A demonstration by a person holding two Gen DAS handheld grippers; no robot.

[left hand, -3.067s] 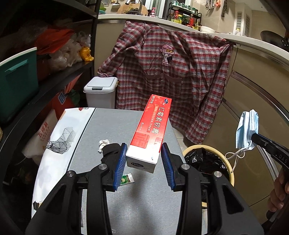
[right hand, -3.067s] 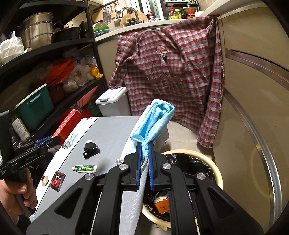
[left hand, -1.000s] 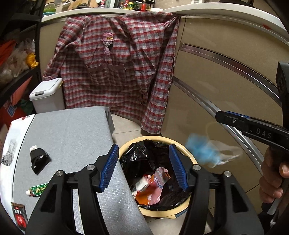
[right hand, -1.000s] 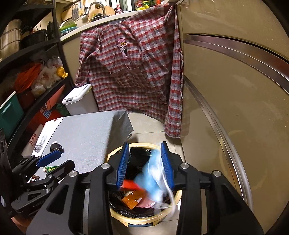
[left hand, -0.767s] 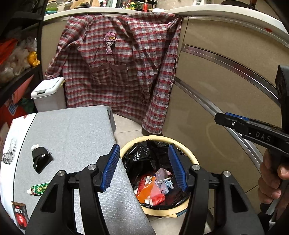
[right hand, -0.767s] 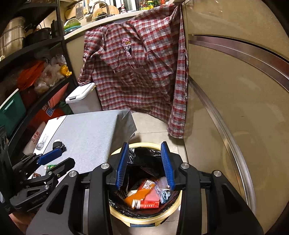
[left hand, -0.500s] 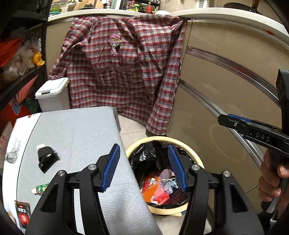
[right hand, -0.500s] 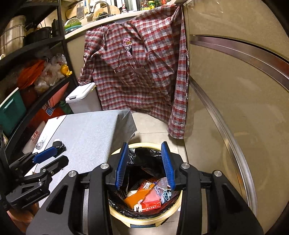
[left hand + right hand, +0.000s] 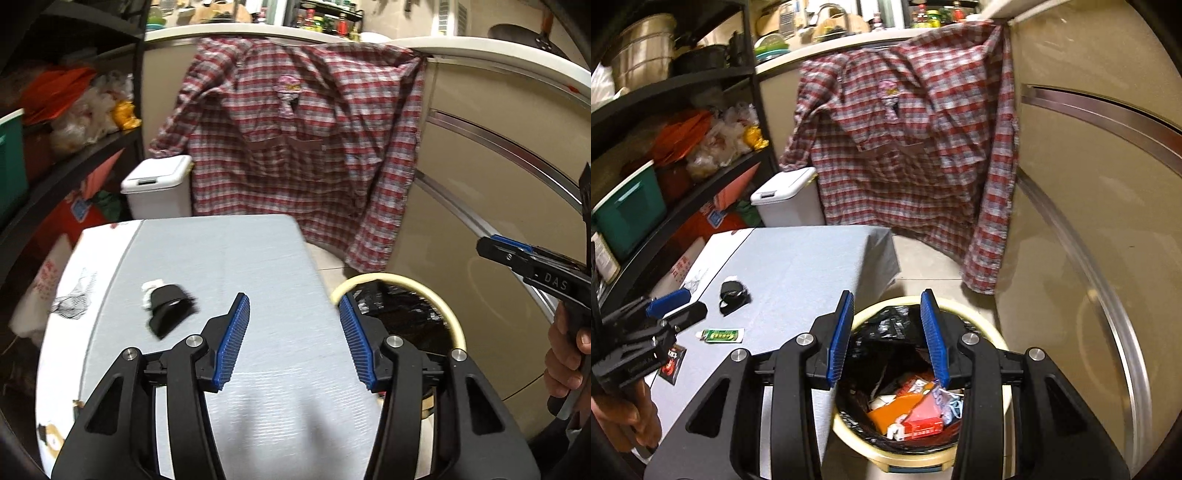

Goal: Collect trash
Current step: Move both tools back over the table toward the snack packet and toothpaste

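Over the table [image 9: 258,258] our left gripper [image 9: 293,338] has been narrowing, empty — our right gripper [image 9: 886,336], unclenched and empty, hangs above the trash bin [image 9: 1003,402].

Warm, dim indoor light. The red checked cloth shirt [image 9: 295,147] looks smeary with blur. Around it, edges bend; picture corners go black.
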